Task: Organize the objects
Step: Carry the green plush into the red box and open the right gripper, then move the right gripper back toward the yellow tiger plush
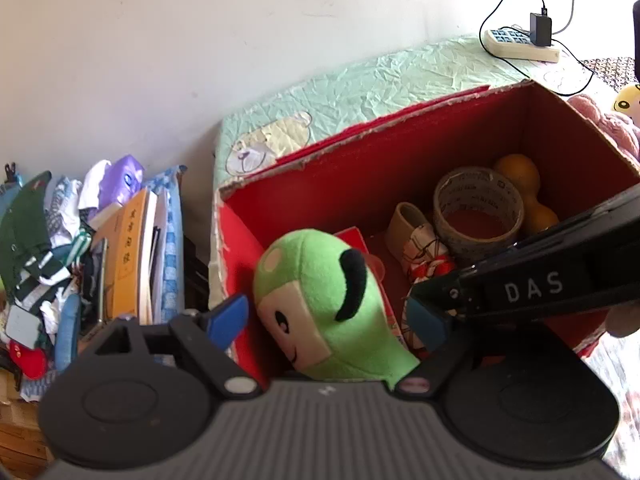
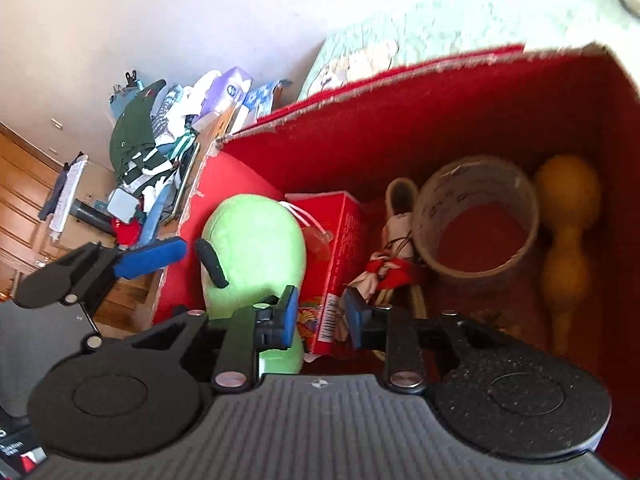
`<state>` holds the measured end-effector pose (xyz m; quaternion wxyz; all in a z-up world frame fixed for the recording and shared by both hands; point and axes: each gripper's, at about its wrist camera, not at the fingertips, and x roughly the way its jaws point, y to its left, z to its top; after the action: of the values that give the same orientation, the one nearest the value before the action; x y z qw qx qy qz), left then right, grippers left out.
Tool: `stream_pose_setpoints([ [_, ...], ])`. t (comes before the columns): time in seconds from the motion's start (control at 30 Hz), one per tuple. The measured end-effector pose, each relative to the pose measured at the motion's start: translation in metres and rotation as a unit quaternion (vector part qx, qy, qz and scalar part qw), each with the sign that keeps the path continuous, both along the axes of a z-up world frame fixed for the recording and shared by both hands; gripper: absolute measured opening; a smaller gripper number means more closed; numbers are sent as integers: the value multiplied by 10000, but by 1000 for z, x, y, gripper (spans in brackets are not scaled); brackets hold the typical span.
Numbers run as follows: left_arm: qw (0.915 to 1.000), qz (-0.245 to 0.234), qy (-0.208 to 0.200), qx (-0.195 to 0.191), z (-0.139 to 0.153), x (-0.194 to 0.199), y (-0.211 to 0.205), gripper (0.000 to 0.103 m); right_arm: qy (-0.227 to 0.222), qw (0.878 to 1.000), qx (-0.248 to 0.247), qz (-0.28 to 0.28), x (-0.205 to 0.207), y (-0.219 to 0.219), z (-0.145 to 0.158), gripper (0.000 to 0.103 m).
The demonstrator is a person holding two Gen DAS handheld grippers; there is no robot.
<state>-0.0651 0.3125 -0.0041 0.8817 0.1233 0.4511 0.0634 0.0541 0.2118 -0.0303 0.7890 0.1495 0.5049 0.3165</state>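
A red cardboard box (image 1: 352, 168) (image 2: 440, 112) holds a green plush toy (image 1: 320, 304) (image 2: 252, 248), a small red carton (image 2: 340, 248), a tape roll (image 1: 478, 210) (image 2: 476, 224), a yellow dumbbell-shaped toy (image 1: 524, 192) (image 2: 568, 232) and a red-and-white cloth bundle (image 1: 426, 254) (image 2: 384, 272). My left gripper (image 1: 326, 326) is open with its jaws on either side of the plush. My right gripper (image 2: 320, 316) is open over the box, its jaws on either side of the red carton's near end. The right gripper's body (image 1: 532, 284) crosses the left wrist view.
The box sits on a green crinkled cover (image 1: 360, 92). A power strip with charger (image 1: 524, 42) lies at the back right. A pile of books and clothes (image 1: 100, 232) (image 2: 160, 160) stands left of the box. A pink plush (image 1: 612, 128) sits at the right edge.
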Motion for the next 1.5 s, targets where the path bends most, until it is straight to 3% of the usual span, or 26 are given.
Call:
stream_pose_setpoints([
  [0.43,9996,146,-180,-143,28,-10,-27,92,-837,9952,-413,-307,-24,-31,26,34],
  [0.6,9991,218,-140,-326,35,-11,-50,92,-905,9944,-363,-397,-29,-57,33,34],
  [0.97,9970,146,-77,-750,41,-8,-143,92,-1128,9909,-469,-558,-44,-146,50,41],
  [1.5,9969,-51,21,-780,39,14,-259,92,-1049,9901,-478,-804,-48,-254,45,41],
])
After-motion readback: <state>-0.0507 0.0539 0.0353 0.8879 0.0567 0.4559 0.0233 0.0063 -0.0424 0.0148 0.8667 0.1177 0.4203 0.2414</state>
